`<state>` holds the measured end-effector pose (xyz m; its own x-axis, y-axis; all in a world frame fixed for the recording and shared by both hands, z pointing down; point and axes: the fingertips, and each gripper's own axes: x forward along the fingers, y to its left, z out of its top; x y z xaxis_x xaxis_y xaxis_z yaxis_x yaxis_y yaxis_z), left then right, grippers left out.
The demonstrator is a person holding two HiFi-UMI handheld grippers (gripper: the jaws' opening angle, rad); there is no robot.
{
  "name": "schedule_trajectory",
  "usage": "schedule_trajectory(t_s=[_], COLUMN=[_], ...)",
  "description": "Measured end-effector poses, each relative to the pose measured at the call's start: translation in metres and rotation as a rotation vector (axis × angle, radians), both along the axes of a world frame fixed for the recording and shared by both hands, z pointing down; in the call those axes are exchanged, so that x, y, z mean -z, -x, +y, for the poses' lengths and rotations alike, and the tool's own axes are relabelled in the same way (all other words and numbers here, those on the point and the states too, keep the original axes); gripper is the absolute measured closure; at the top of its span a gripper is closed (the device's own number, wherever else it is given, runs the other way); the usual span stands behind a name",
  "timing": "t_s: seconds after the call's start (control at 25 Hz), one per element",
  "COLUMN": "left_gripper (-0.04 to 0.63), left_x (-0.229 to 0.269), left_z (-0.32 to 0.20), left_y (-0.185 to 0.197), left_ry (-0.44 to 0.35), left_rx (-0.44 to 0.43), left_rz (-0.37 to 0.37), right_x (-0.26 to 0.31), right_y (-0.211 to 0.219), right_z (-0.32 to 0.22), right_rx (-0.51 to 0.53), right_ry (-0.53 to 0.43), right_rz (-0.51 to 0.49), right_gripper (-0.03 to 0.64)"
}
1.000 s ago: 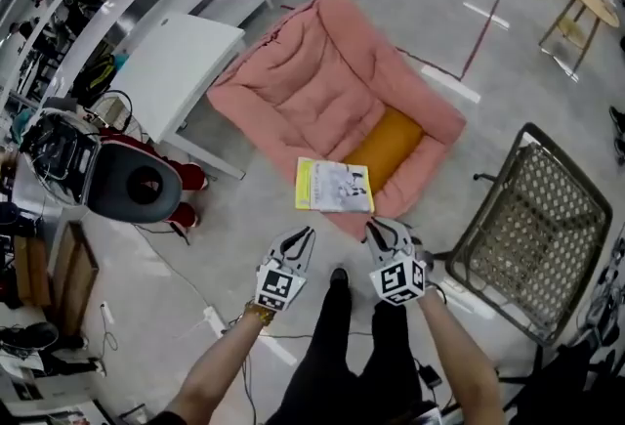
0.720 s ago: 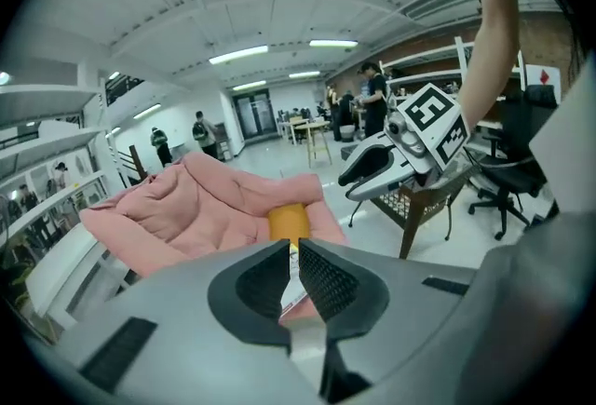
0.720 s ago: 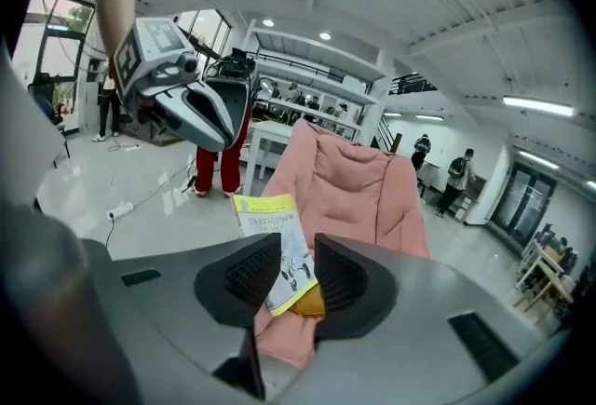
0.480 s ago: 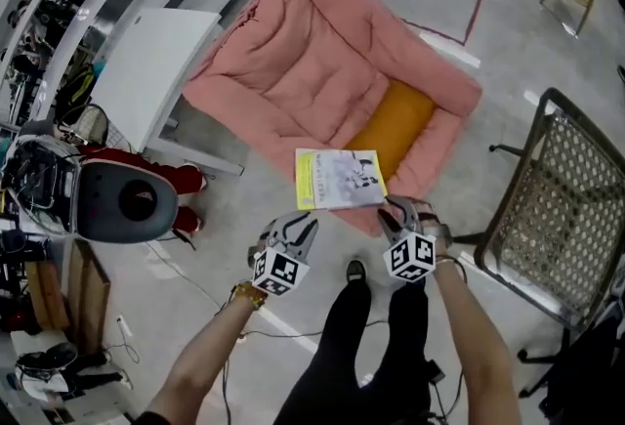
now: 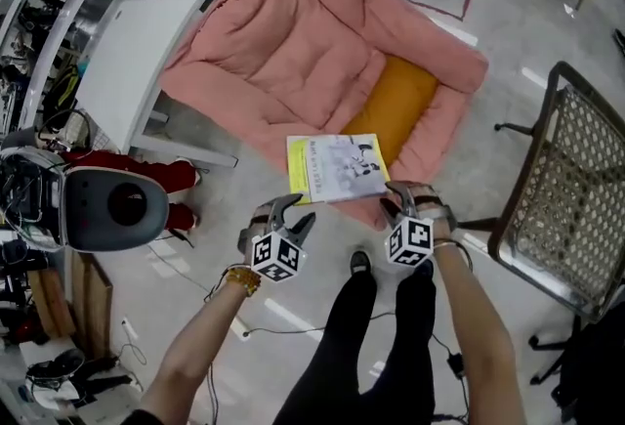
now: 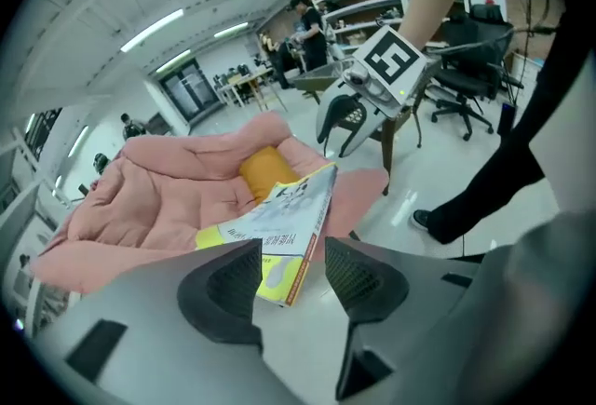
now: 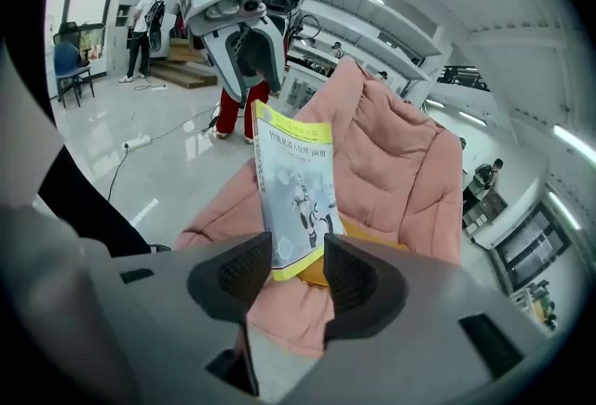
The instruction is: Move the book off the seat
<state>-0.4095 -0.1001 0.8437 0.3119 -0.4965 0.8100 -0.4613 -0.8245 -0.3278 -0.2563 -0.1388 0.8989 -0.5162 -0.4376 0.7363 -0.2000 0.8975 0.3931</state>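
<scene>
Jaws just opened wide on our left gripper [image 5: 289,212] and right gripper [image 5: 404,202], pinching nothing, so with the book [image 5: 337,167] flat on the pink seat [image 5: 293,52] front lip, we'd straddle its near corners squarely before closing.

Head view: set high on the head, aimed forward and steeply down, well back from the scene; takes in the pink seat [image 5: 293,52] from 10 to 1 o'clock, the book [image 5: 337,167] near centre, the left gripper [image 5: 290,214] at 7 o'clock and the right gripper [image 5: 406,200] at 5 o'clock. Left gripper view: rides low behind its own jaws, faces along them, very near the book's yellow corner, catches the right gripper at 1 o'clock. Right gripper view: rides likewise, faces back across the book, catches the left gripper at 11 o'clock. Common to all three: book, pink seat, orange cushion [image 5: 400,110].
</scene>
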Motion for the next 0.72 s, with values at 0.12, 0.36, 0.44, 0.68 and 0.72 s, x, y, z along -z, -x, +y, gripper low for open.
schedule_trajectory(t_s=[0.12,0.36,0.44,0.68,0.72], left_gripper=[0.393,0.391,0.391,0.391,0.391], left_x=[-0.015,-0.038,-0.044,-0.058,-0.060], left_z=[-0.002,-0.005,-0.005,-0.007,-0.008], left_y=[-0.001,0.000,0.000,0.001,0.001], left_ry=[0.010,0.011,0.011,-0.017,-0.024], left_rx=[-0.041,-0.046,-0.061,-0.106,-0.113], left_rz=[-0.033,-0.041,-0.049,-0.086,-0.095], right_x=[-0.015,-0.037,-0.040,-0.051,-0.053], right_y=[0.004,0.013,0.017,0.024,0.024], right_z=[-0.002,-0.002,-0.001,0.000,0.001], right_rx=[0.014,0.035,0.049,0.082,0.090], right_ry=[0.005,-0.006,-0.011,-0.025,-0.031], right_rz=[0.031,0.069,0.080,0.105,0.109], right_gripper=[0.447,0.443,0.443,0.433,0.433])
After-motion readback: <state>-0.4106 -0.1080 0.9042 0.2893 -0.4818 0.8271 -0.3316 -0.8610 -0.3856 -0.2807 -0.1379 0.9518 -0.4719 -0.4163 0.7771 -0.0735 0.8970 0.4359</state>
